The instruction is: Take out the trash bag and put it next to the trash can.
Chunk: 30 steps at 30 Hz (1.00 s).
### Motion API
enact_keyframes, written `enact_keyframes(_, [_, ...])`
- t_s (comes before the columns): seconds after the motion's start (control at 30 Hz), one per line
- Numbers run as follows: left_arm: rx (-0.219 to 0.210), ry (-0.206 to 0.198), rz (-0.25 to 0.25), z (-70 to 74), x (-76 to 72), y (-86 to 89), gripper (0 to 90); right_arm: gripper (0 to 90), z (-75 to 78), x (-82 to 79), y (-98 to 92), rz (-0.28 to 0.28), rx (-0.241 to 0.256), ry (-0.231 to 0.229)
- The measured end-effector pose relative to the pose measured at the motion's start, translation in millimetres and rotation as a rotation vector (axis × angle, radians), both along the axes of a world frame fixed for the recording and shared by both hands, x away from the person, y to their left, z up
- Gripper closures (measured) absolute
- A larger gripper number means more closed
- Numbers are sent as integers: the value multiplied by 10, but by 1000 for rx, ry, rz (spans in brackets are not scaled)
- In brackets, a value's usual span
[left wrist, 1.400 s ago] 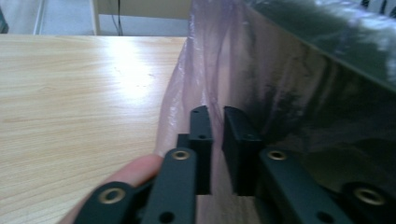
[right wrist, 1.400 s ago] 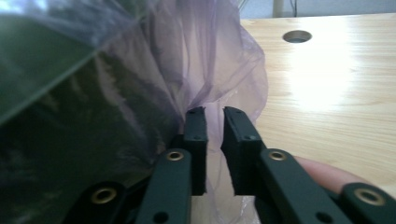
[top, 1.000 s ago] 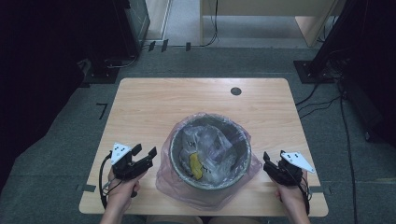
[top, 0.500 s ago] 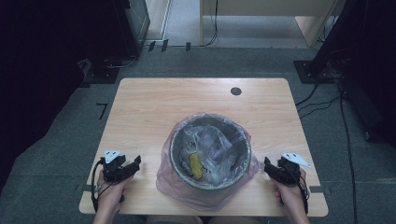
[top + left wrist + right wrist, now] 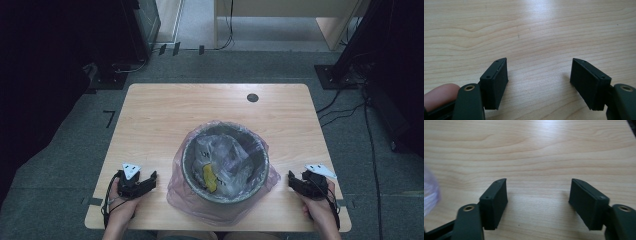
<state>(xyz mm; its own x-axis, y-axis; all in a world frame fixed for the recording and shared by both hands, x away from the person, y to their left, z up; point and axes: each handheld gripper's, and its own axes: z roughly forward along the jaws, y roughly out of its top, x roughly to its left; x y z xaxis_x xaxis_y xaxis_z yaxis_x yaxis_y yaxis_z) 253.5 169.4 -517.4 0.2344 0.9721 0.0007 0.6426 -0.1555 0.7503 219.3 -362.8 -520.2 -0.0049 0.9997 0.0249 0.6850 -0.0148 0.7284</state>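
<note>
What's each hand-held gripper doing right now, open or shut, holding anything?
Left hand-held gripper: open, holding nothing, jaws apart over bare table.
Right hand-held gripper: open, holding nothing, beside the bagged bin.

A single numeral, 7 [image 5: 109, 119], is marked in black on the grey floor [image 5: 75, 145] just beside the left edge of the bench [image 5: 165, 115], about level with its far half. Dark printed marks [image 5: 205, 154] stand on the clear liner inside the bin [image 5: 226, 161], on its far-left inner wall; they are too small and creased to read. No other text, label or brand is legible.
</note>
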Motion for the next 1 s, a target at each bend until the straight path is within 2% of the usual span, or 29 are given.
enact_keyframes(0.23, [0, 1, -7, 0, 0, -3, 291, 272, -22, -46, 57, 167, 1, -18])
enact_keyframes(0.47, [2, 1, -12, 0, 2, -7, 290, 270, -23, -64, 98, 219, 3, -19])
enact_keyframes(0.63, [2, 1, -17, 0, 1, -15, 290, 268, -23, -88, 225, 304, 3, -19])
enact_keyframes(0.7, [2, 1, -22, -1, -3, -18, 290, 264, -23, -89, 249, 312, 3, -20])
enact_keyframes(0.9, [6, 0, -90, 0, -28, -55, 291, 256, -26, -79, 324, 322, 1, -23])
enact_keyframes(0.97, [5, 1, -128, -1, -45, -80, 291, 256, -25, -76, 338, 317, 5, -20])
enact_keyframes(1.0, [5, 0, -174, -2, -64, -108, 291, 256, -26, -75, 341, 317, 6, -21])
